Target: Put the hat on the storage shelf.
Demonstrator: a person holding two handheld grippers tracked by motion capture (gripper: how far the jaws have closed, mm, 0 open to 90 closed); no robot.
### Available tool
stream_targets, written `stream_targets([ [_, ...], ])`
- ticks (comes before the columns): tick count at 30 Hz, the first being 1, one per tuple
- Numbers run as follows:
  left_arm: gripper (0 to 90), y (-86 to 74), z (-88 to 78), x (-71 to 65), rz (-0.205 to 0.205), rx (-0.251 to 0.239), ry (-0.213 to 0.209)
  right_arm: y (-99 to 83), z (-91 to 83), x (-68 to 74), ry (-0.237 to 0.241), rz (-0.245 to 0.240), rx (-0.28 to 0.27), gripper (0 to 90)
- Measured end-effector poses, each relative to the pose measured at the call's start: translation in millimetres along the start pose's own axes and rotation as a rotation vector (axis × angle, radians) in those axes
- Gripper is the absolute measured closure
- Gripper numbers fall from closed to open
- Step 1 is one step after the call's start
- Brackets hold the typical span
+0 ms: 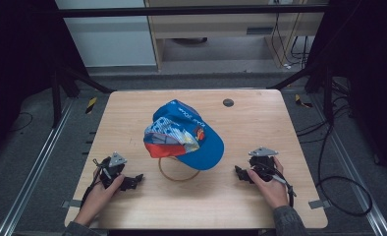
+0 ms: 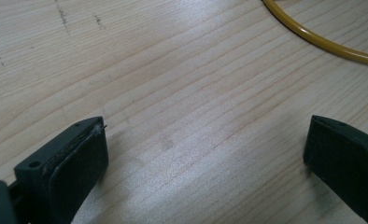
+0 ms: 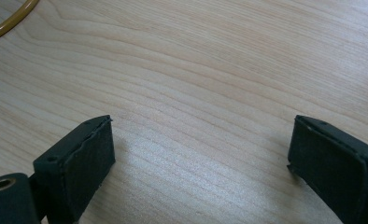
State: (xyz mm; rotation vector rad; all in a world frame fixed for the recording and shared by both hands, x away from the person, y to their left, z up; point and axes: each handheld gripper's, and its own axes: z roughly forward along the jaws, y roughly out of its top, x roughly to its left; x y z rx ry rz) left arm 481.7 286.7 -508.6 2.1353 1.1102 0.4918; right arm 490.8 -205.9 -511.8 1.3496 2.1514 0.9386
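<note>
Under blue cap (image 1: 189, 135), yellow ring (image 1: 174, 174) partly hidden; left tongs (image 1: 132, 181), right tongs (image 1: 240, 173) apart, empty.

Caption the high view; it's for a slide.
Blue cap atop a yellow ring, flanked by open left gripper and right gripper.

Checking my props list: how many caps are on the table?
1. The blue cap lies at the middle of the table, partly over a yellow ring. Anything beneath the cap is hidden.
</note>
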Motion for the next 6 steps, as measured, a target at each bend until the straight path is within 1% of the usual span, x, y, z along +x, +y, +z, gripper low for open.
stream_targets([
  [3,0.0,0.0,0.0,0.0,0.0,0.0,0.0,-0.7,-0.6,0.9,-0.01,0.005,0.0,7.3],
  [4,0.0,0.0,0.3,-0.2,-0.003,-0.003,0.0,-1.2,-1.2,1.8,-0.012,0.014,0.0,7.3],
  [6,0.0,0.1,0.3,-0.3,-0.002,-0.001,-0.002,-1.9,-1.9,1.9,-0.013,0.013,-0.002,7.3],
])
